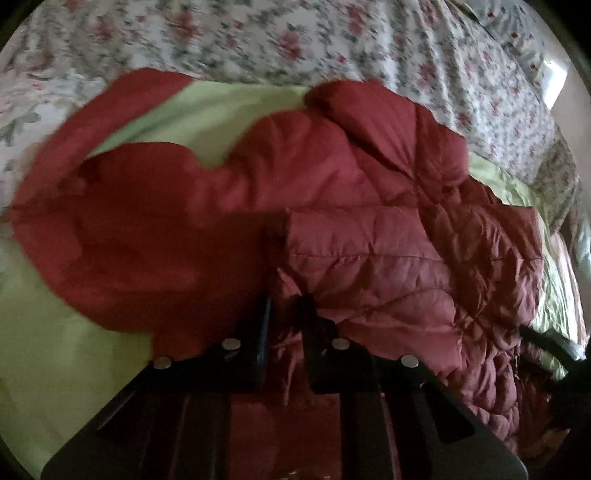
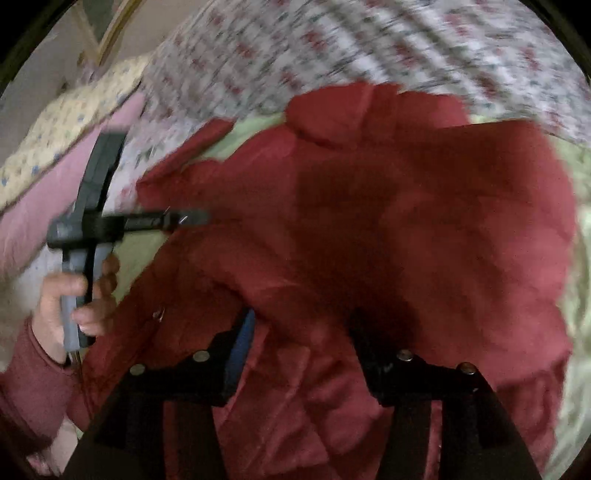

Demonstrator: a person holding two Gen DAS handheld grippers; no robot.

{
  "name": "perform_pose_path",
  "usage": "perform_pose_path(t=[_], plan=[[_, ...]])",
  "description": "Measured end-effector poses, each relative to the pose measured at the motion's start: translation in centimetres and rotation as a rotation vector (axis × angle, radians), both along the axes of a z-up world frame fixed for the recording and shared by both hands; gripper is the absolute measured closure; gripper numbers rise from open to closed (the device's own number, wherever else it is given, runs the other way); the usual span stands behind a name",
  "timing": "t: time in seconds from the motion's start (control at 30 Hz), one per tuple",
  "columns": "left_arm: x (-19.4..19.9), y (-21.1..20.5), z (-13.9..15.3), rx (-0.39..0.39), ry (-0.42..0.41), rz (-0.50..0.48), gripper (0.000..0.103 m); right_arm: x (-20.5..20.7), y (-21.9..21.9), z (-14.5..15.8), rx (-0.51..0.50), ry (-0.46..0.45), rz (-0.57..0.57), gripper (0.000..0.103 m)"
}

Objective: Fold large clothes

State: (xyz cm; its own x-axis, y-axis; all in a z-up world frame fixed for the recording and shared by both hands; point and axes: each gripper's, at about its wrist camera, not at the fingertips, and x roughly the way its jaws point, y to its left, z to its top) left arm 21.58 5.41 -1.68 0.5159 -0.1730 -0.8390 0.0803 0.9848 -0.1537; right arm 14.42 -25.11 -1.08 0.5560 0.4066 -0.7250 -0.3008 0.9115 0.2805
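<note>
A dark red quilted puffer jacket (image 1: 332,206) lies bunched on a light green sheet (image 1: 44,350). My left gripper (image 1: 286,306) has its fingers close together, pinching a fold of the jacket's edge. In the right wrist view the jacket (image 2: 424,221) fills the middle. My right gripper (image 2: 306,332) has its fingers wide apart with jacket fabric lying between them. The left gripper also shows in the right wrist view (image 2: 192,218), held by a hand (image 2: 70,299) at the left, its tips at the jacket's edge.
A floral bedspread (image 1: 258,33) covers the bed beyond the jacket. A yellow and pink quilt (image 2: 62,140) lies at the far left of the right wrist view. Floor and a bright patch (image 1: 554,81) show at the upper right of the left wrist view.
</note>
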Motion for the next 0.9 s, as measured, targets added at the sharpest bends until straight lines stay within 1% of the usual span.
perform_pose_path(t=[0.03,0.07,0.13,0.17,0.23,0.3,0.37,0.43,0.47,0.57,0.63,0.73,0.83,0.9], plan=[[0.0,0.6,0.1,0.001,-0.005,0.016,0.092,0.1,-1.0,0.6,-0.009,-0.027,-0.049,0.047],[0.0,1.3,0.3,-0.004,-0.01,0.036,0.092,0.4,-1.8,1.0,-0.033,-0.048,-0.104,0.044],[0.1,1.8,0.1,-0.018,-0.011,0.047,0.092,1.1,-3.0,1.3,-0.054,-0.074,-0.173,0.038],[0.1,1.7,-0.1,-0.016,-0.01,0.045,0.092,1.7,-3.6,1.3,-0.06,-0.085,-0.201,0.038],[0.0,1.3,-0.5,0.016,-0.009,0.04,0.092,3.0,-4.3,0.8,-0.071,-0.093,-0.231,0.038],[-0.6,1.6,-0.2,0.014,-0.018,0.047,0.092,4.5,-4.4,-0.8,-0.106,-0.047,-0.259,0.037],[-1.7,2.1,1.2,-0.01,-0.058,0.064,0.092,5.7,-4.4,-2.9,-0.115,0.028,-0.266,0.037],[-2.6,2.0,2.4,-0.018,-0.098,0.062,0.092,6.1,-4.1,-4.1,-0.128,0.042,-0.267,0.037],[-3.2,1.7,3.3,-0.027,-0.125,0.045,0.092,6.1,-3.9,-4.3,-0.14,0.036,-0.268,0.037],[-3.7,-0.1,4.3,-0.052,-0.146,-0.019,0.092,6.4,-3.6,-4.2,-0.151,0.037,-0.276,0.035],[-3.1,-1.7,4.1,-0.06,-0.136,-0.062,0.088,6.5,-3.6,-4.2,-0.158,0.037,-0.276,0.034],[-1.8,-4.5,2.4,-0.015,-0.11,-0.094,0.085,6.4,-3.7,-4.2,-0.164,0.033,-0.276,0.034],[-0.2,-5.8,-1.0,0.044,-0.042,-0.095,0.084,6.4,-3.6,-4.3,-0.166,0.04,-0.276,0.034],[0.0,-5.4,-2.5,0.05,-0.016,-0.09,0.084,6.3,-3.8,-4.1,-0.154,0.04,-0.274,0.034]])
